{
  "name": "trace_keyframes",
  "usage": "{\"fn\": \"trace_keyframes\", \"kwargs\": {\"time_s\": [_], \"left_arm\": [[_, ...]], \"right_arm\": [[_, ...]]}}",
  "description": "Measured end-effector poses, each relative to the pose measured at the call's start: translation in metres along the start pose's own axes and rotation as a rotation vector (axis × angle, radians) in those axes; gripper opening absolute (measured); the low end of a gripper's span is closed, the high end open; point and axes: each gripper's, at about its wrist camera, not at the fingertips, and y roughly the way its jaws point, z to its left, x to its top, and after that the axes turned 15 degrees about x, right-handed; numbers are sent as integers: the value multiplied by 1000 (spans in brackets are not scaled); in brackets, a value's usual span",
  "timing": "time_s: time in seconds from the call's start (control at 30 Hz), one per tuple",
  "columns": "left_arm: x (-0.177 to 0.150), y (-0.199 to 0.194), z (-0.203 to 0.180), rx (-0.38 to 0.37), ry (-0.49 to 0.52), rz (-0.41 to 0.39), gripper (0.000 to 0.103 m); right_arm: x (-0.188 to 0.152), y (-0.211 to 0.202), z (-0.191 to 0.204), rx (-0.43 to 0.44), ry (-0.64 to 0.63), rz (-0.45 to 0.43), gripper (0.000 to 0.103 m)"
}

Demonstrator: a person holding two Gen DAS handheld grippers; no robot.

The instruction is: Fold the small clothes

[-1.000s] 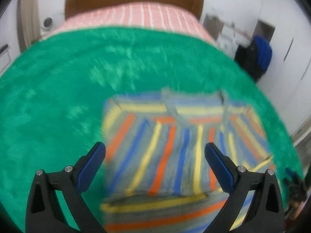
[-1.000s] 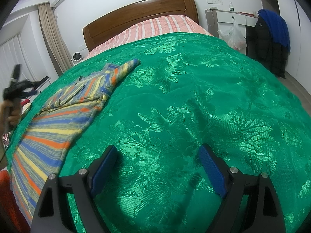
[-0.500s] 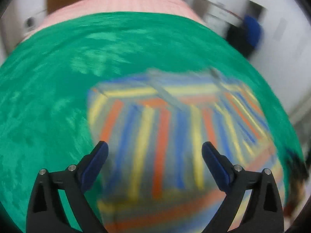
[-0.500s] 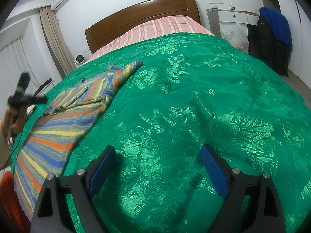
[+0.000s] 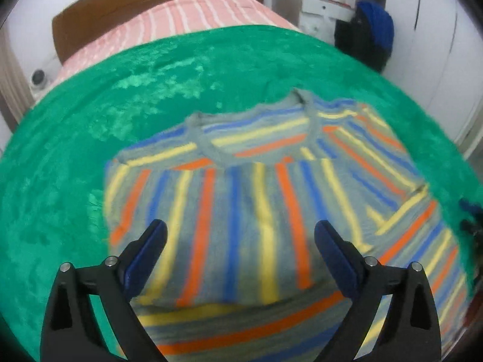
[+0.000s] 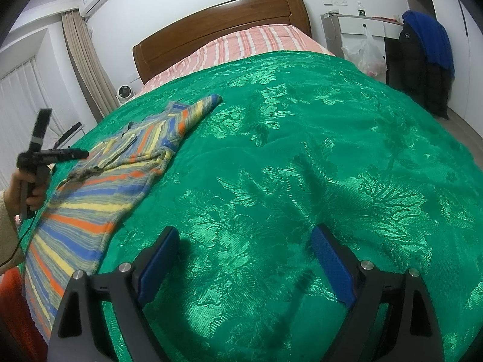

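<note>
A small striped sweater (image 5: 256,205), grey with orange, blue and yellow bands, lies flat on the green bedspread (image 5: 90,126) with one sleeve folded across its chest. My left gripper (image 5: 240,235) is open and empty, hovering over the folded sleeve. The sweater also shows at the left of the right wrist view (image 6: 99,187), where the left gripper (image 6: 51,154) is held above it. My right gripper (image 6: 244,244) is open and empty above bare bedspread (image 6: 332,150), well right of the sweater.
A pink striped sheet (image 6: 241,45) and wooden headboard (image 6: 217,27) lie at the far end. A white desk (image 6: 362,30) and a chair with dark and blue jackets (image 6: 428,57) stand on the right. The bed edge runs on the left.
The left gripper has swung over the sweater, so the neckline now sits farther up and right in its view. The right gripper has stayed nearly still. Both stay open.
</note>
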Motion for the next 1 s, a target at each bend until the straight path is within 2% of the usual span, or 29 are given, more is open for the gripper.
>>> {"fn": "trace_keyframes", "kwargs": {"time_s": [0.1,0.13,0.17,0.27,0.4,0.53,0.67,0.8,0.87,0.93,1.0], "left_arm": [[-17,19,-41,16,109,61,99],[-25,15,-51,53,134,19,99],[-28,11,-54,78,140,-13,99],[-30,2,-44,38,81,56,98],[-60,-38,-18,75,17,41,99],[-103,-70,21,158,-23,32,101],[-139,-84,71,236,-139,38,101],[-169,-61,130,297,-344,69,102],[-187,-40,151,279,-429,111,103],[-196,-42,157,260,-468,47,103],[-192,-41,152,286,-451,53,103]], "right_arm": [[0,0,0,0,0,0,89],[0,0,0,-2,0,1,89],[0,0,0,-3,-1,2,89],[-1,1,1,-7,-3,4,89],[-1,1,1,-6,-3,3,89],[-1,1,1,-7,-3,4,89],[-1,2,2,-13,-5,8,89],[-1,3,3,-17,-7,10,89],[-2,3,3,-19,-7,11,89],[-2,4,3,-25,-9,16,89],[-1,5,4,-33,-13,21,89]]}}
